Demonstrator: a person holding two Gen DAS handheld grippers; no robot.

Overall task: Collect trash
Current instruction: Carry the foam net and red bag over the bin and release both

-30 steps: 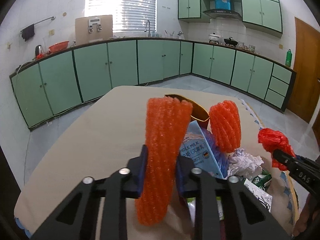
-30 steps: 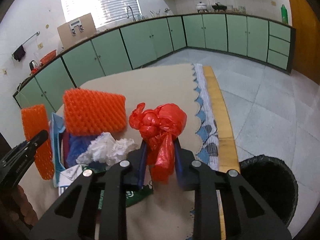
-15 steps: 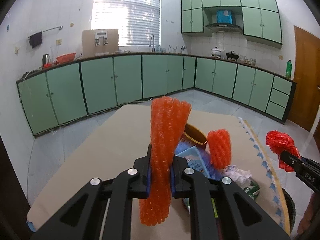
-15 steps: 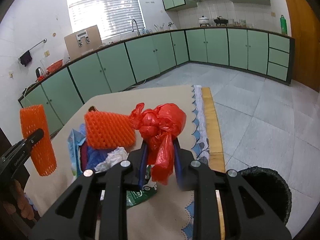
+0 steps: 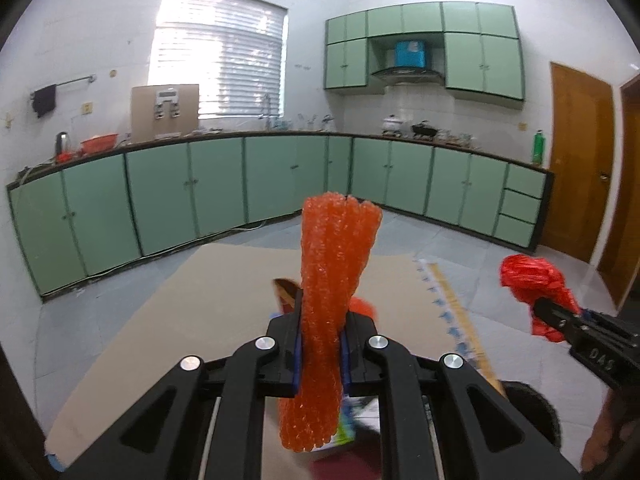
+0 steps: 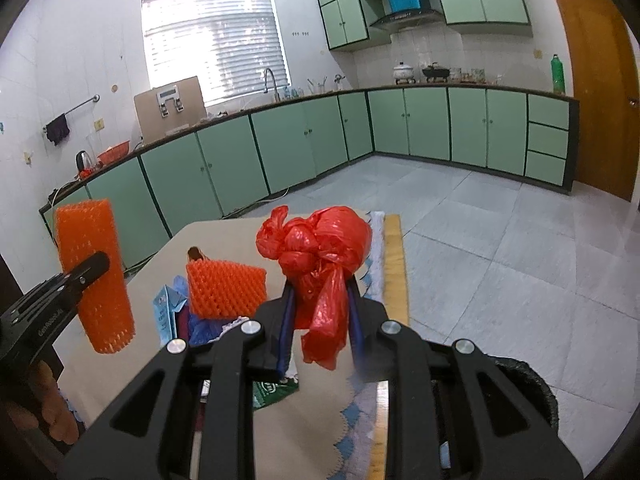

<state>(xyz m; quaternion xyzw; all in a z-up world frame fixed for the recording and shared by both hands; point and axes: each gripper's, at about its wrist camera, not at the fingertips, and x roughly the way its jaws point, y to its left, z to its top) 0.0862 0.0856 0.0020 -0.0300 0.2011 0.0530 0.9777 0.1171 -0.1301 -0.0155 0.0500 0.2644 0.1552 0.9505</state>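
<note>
Both loads are being lifted higher off the tabletop [image 6: 224,236] than a second ago; the foam net [image 5: 334,280] is being clenched in the left fingers, the red bag [image 6: 320,256] in the right; the bin [image 6: 528,392] is probably being approached.

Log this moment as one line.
left gripper: shut on foam net | right gripper: shut on red bag | bin: below right

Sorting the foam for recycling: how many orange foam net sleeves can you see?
2. One orange foam net sleeve is held in the left gripper; the other lies on the trash pile on the table. More may be hidden underneath.
</note>
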